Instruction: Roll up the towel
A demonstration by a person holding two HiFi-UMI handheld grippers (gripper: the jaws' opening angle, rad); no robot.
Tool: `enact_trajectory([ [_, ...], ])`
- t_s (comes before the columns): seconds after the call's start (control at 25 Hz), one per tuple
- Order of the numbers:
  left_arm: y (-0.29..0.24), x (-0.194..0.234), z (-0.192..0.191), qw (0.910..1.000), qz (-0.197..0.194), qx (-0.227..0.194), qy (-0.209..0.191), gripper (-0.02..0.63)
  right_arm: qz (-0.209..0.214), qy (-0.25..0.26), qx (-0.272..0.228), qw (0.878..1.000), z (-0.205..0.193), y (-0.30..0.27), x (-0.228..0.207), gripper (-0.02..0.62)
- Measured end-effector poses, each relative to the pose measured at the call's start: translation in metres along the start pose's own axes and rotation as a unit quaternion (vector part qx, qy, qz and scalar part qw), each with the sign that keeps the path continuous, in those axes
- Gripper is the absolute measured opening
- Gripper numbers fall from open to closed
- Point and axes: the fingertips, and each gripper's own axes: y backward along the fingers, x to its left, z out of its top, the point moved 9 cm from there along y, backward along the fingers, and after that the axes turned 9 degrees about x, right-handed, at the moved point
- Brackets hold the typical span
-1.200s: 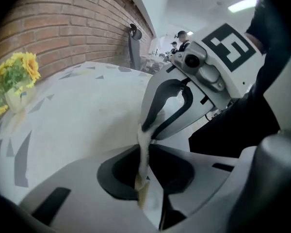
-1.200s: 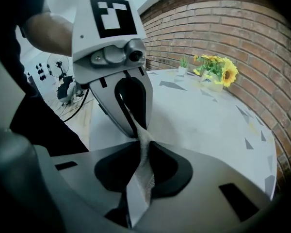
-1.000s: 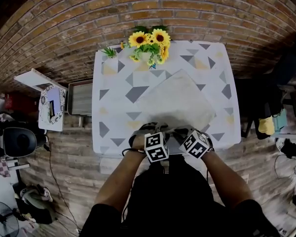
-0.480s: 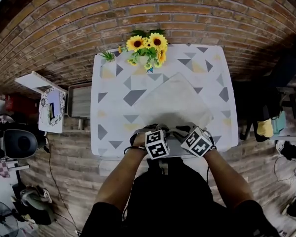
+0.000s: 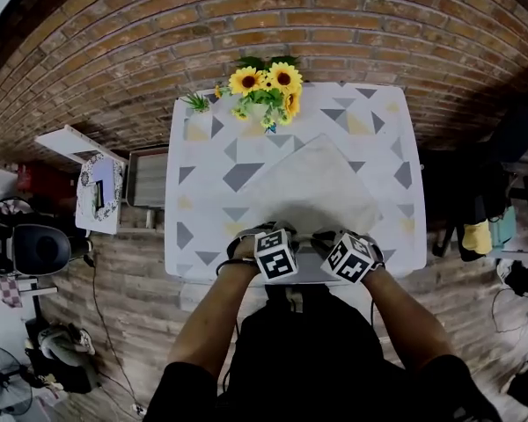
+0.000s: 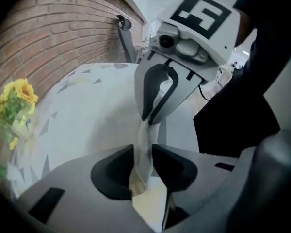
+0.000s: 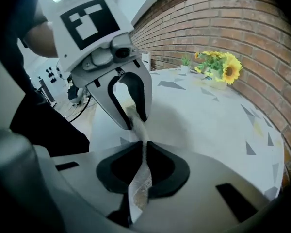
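Note:
A pale towel [image 5: 312, 187] lies as a diamond on the patterned table [image 5: 202, 227], its near corner at the table's front edge. My left gripper [image 5: 273, 246] and right gripper [image 5: 345, 249] sit side by side on that corner, pointing steeply down. In the left gripper view a strip of towel [image 6: 144, 149] runs up between the left gripper's [image 6: 143, 157] pads; these jaws are opening. In the right gripper view, a towel fold [image 7: 141, 174] is pinched in the right gripper [image 7: 145, 152], whose jaws are closing. Each view shows the other gripper close ahead on the same fold.
A bunch of sunflowers [image 5: 264, 86] and a small green plant [image 5: 196, 102] stand at the table's far edge against the brick wall [image 5: 273, 16]. A low side table [image 5: 97, 192] and a crate stand to the left on the wooden floor. A chair with clothes is on the right.

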Motion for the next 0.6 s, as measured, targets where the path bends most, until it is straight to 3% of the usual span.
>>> enact_trajectory([
  [0.08,0.006,-0.004,0.004,0.9980,0.044,0.019,-0.041,0.172,0.016,-0.005,0.002,1.000,0.001,0.000,-0.006,0.044],
  [0.16,0.012,-0.011,0.009,0.9932,0.077,0.024,-0.084,0.181,0.038,-0.020,0.000,0.999,0.001,0.000,-0.012,0.041],
  [0.32,0.006,-0.023,0.020,0.9879,0.074,0.031,-0.133,0.181,0.088,-0.062,-0.010,0.994,0.000,0.000,-0.025,0.040],
  [0.48,-0.007,-0.019,0.022,0.9905,0.073,0.036,-0.111,0.176,0.079,-0.062,-0.014,0.995,-0.001,0.001,-0.030,0.043],
  [0.6,-0.012,-0.010,0.022,0.9935,0.072,0.037,-0.080,0.125,0.055,-0.036,-0.023,0.998,0.002,0.008,-0.029,0.068],
])
